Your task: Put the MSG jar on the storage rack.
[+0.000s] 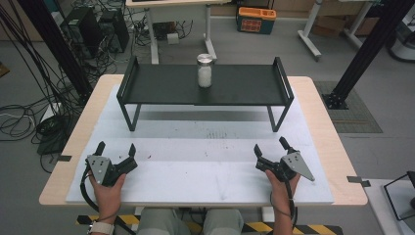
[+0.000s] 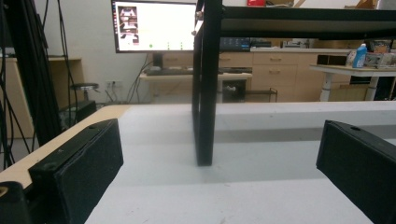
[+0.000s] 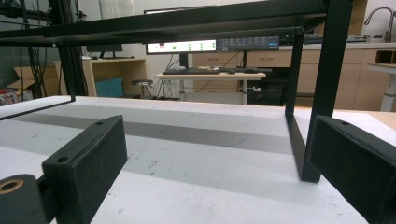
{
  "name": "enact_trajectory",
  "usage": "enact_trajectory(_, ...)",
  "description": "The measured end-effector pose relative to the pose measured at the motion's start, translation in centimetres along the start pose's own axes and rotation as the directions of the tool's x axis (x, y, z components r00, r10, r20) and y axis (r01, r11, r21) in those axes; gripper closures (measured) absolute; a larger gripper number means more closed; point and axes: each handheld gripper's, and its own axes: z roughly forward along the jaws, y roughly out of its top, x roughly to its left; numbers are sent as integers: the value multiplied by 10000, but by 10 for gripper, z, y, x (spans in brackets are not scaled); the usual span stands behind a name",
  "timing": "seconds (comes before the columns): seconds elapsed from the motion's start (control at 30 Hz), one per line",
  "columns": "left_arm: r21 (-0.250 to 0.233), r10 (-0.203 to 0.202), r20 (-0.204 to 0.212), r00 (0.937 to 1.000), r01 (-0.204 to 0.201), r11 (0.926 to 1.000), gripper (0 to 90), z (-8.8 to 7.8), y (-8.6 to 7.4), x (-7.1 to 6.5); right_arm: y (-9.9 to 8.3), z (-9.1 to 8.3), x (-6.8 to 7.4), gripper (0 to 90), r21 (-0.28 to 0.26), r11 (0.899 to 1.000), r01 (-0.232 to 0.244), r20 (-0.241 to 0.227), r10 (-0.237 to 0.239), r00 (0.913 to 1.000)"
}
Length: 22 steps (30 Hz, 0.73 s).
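While your hands rest at the near edge of the white mat (image 1: 195, 171), your left gripper (image 1: 116, 149) and your right gripper (image 1: 270, 145) both sit low on it with jaws spread wide, holding nothing. Beyond them stands the black rack (image 1: 161, 85), its legs on the mat. Farthest off, the glass jar (image 1: 204, 71) stands upright on the rack's shelf, well apart from both grippers.
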Motion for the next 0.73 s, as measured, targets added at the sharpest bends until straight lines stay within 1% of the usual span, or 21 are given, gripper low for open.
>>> enact_trajectory(0.73,-32,-19,-5,10000,19,10000,8,0,-1,0,-1,0,0,44,-36,10000,-8,-10,8,10000)
